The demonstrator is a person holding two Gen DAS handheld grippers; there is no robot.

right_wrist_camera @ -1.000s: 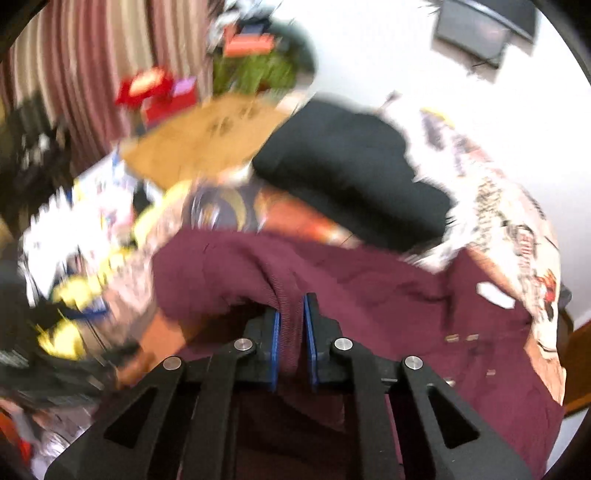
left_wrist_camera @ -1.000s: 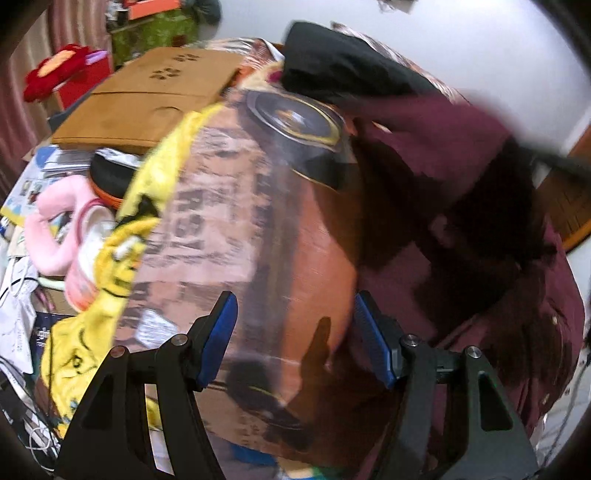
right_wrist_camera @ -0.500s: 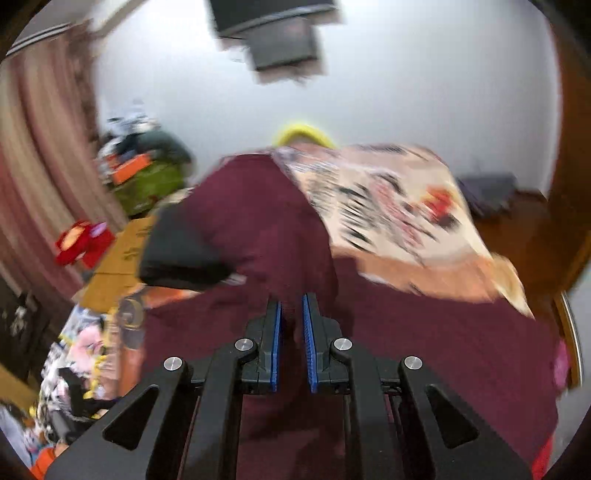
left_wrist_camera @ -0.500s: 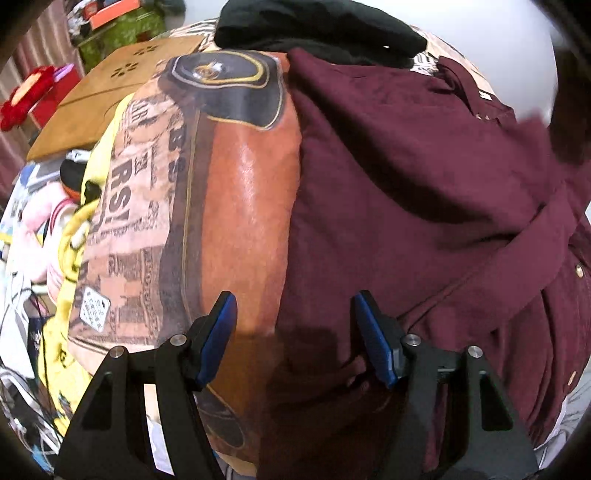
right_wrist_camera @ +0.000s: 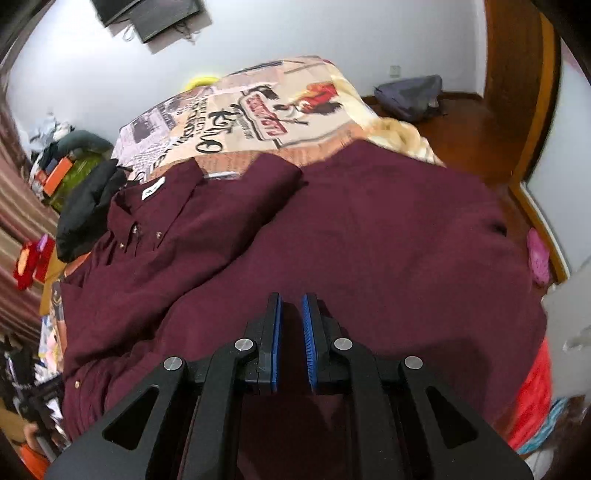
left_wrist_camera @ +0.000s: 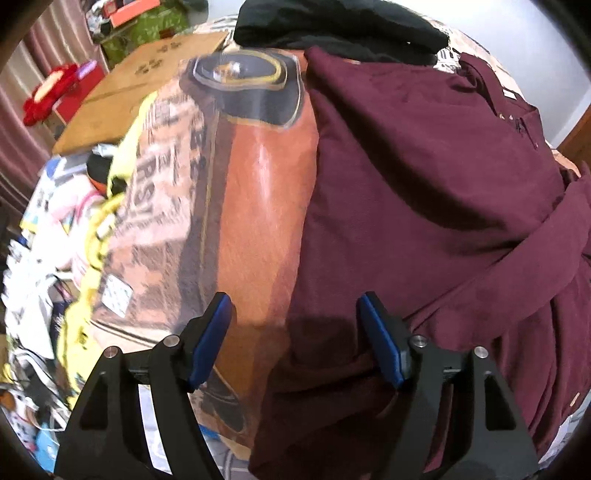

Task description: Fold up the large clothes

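Note:
A large maroon button-up shirt [right_wrist_camera: 369, 236] lies spread on the bed, collar with a white label [right_wrist_camera: 153, 190] at the far left, one sleeve folded across its body. In the left wrist view the shirt [left_wrist_camera: 424, 206] covers the right half. My left gripper [left_wrist_camera: 295, 336] is open and empty, hovering over the shirt's left edge where it meets the printed blanket [left_wrist_camera: 236, 192]. My right gripper [right_wrist_camera: 291, 332] has its pads nearly together with a narrow gap, above the middle of the shirt; no cloth shows between them.
A black garment [left_wrist_camera: 332, 26] lies at the head of the bed, also in the right wrist view [right_wrist_camera: 88, 206]. A cardboard box [left_wrist_camera: 140, 92] and clutter stand left of the bed. A grey bag [right_wrist_camera: 410, 96] and wooden floor lie beyond the bed.
The right gripper carried shirt cloth across to the right and let it go; the cloth now lies flat. The left gripper stayed open over the shirt's left edge.

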